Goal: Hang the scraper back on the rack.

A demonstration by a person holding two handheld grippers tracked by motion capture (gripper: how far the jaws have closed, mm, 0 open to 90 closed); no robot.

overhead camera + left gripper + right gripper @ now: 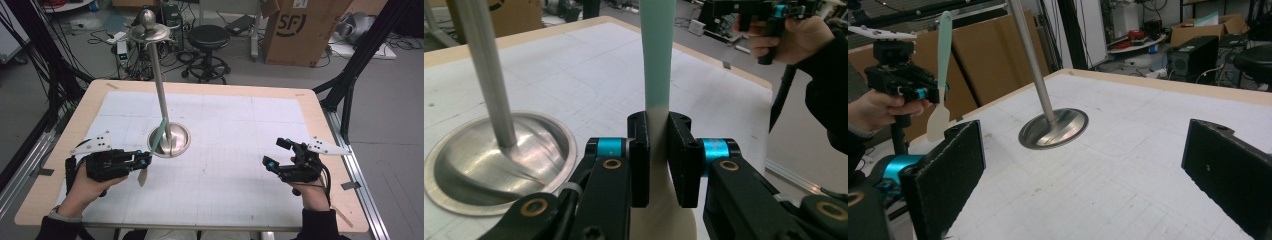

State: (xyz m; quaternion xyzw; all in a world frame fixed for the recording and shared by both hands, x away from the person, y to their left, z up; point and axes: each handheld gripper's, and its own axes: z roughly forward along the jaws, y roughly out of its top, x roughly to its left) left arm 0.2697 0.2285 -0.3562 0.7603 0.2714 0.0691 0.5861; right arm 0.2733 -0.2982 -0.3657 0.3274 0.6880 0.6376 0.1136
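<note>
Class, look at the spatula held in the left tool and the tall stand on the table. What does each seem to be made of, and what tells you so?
The spatula, clamped in the left tool: probably silicone or plastic, with a matte mint-green handle, a cream blade and no glare. The stand: likely polished metal, perhaps stainless steel, since its dished base and pole are silvery with bright reflections.

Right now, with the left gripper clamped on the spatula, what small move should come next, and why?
Probably lift the mint-green and cream spatula higher toward the hooked top disc of the tall steel stand. The left gripper is shut on the spatula's cream part, and the green end leans beside the pole just above the base dish, far below the disc.
</note>
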